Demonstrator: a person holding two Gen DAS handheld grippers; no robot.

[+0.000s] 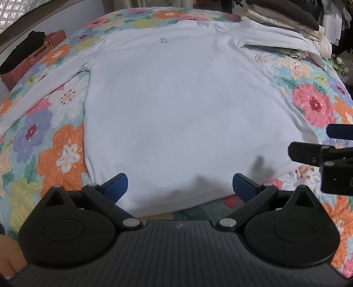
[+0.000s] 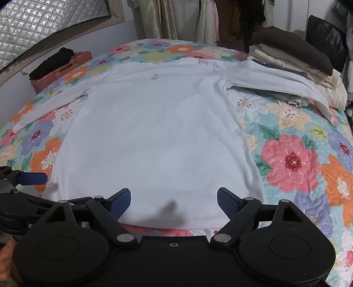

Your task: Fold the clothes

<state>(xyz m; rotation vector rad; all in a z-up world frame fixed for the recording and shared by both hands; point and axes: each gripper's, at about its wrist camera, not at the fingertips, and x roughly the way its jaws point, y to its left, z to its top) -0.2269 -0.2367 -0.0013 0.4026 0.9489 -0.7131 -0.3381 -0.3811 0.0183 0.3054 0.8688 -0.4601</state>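
Observation:
A pale blue long-sleeved top [image 1: 176, 106] [image 2: 154, 132] lies flat on the floral quilt, its hem nearest me and both sleeves spread outward. A small emblem [image 1: 163, 40] [image 2: 154, 76] marks its chest. My left gripper [image 1: 179, 186] hovers open over the left part of the hem, nothing between its blue pads. My right gripper [image 2: 173, 202] stands open over the right part of the hem, also empty. Each gripper shows at the edge of the other's view: the right one [image 1: 317, 154], the left one [image 2: 24, 183].
The floral quilt [image 1: 313, 103] [image 2: 293, 161] covers the bed. A stack of folded clothes [image 1: 286, 19] [image 2: 293, 53] sits at the far right, under the right sleeve's end. A reddish case with a black item on top [image 1: 33, 55] [image 2: 59, 64] lies far left. Garments hang behind [image 2: 207, 19].

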